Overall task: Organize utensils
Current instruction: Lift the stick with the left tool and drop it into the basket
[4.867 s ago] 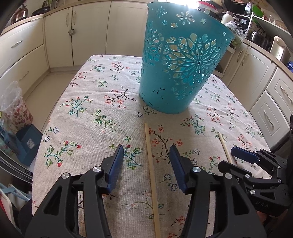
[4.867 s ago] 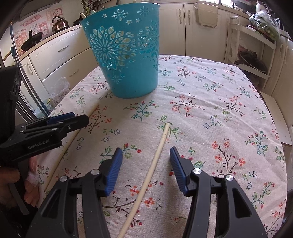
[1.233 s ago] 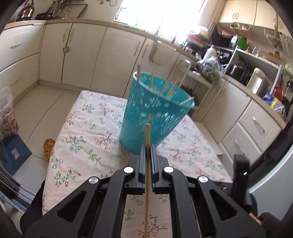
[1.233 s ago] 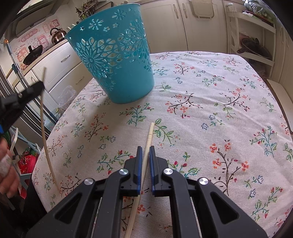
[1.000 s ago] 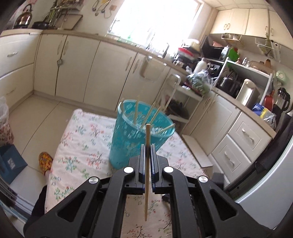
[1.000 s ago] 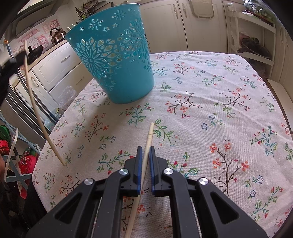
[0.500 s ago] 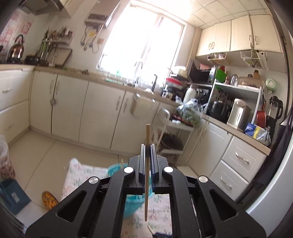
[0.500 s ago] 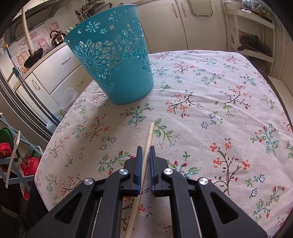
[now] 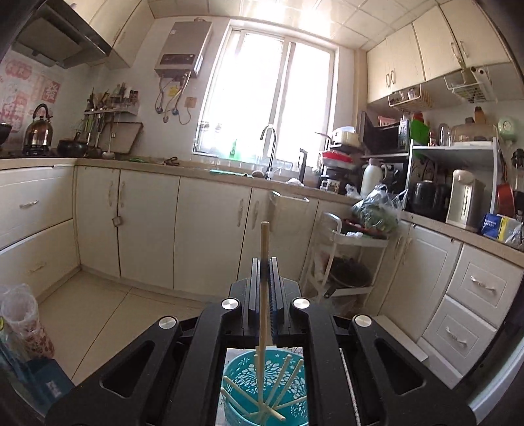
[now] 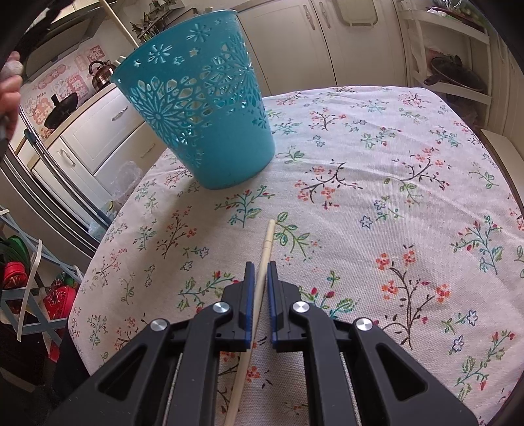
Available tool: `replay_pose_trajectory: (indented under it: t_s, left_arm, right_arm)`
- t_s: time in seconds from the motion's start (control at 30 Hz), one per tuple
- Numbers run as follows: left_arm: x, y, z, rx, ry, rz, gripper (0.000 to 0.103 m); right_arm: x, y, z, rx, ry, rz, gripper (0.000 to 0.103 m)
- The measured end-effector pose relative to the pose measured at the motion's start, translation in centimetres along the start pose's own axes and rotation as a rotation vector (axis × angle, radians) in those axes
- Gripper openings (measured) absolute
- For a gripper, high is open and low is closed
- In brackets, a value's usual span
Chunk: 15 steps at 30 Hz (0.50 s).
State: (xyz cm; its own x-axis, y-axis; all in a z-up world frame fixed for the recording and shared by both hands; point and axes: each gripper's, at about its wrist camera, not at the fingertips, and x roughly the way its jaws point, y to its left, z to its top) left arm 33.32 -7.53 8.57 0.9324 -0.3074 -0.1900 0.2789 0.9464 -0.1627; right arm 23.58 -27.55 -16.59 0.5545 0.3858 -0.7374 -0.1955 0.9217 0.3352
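My left gripper (image 9: pixel 263 262) is shut on a wooden chopstick (image 9: pixel 264 242) and holds it upright, high above the teal perforated basket (image 9: pixel 235 383). The chopstick's lower end reaches down into the basket among several chopsticks (image 9: pixel 288 377) standing inside. My right gripper (image 10: pixel 260 267) is shut on a second chopstick (image 10: pixel 266 244) that lies on the floral tablecloth (image 10: pixel 393 183), in front of the basket (image 10: pixel 203 108). The held chopstick of the left gripper shows at the top left of the right wrist view (image 10: pixel 119 23).
Kitchen cabinets, a sink with a tap (image 9: pixel 270 147) and a trolley (image 9: pixel 350 249) stand beyond the table. A person's hand (image 10: pixel 9 88) shows at the left edge. A rack with red and green items (image 10: pixel 19 278) stands left of the table.
My left gripper rose well above the basket and tilted level, carrying its chopstick over the basket's opening. My right gripper stayed shut on its chopstick on the cloth.
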Motion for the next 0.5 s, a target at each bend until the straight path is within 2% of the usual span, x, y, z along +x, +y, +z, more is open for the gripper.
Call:
replay_pose_trajectory:
  t_s: [0.27,0.33,0.5]
  left_arm:
    - [3.7,0.4,-5.2,0.038,0.106,0.040,0.005]
    - [4.5,0.5,-6.4,0.052,0.157,0.040,0.005]
    - [3.3,1.9,-7.7,0.014,0.190,0.043,0.006]
  right_arm:
    - [0.0,-0.1,0.0,0.003,0.000,0.005,0.008]
    - [0.0,-0.1,0.0,0.003,0.000,0.004,0.008]
    - [0.0,-0.1,0.1,0.001,0.000,0.002,0.008]
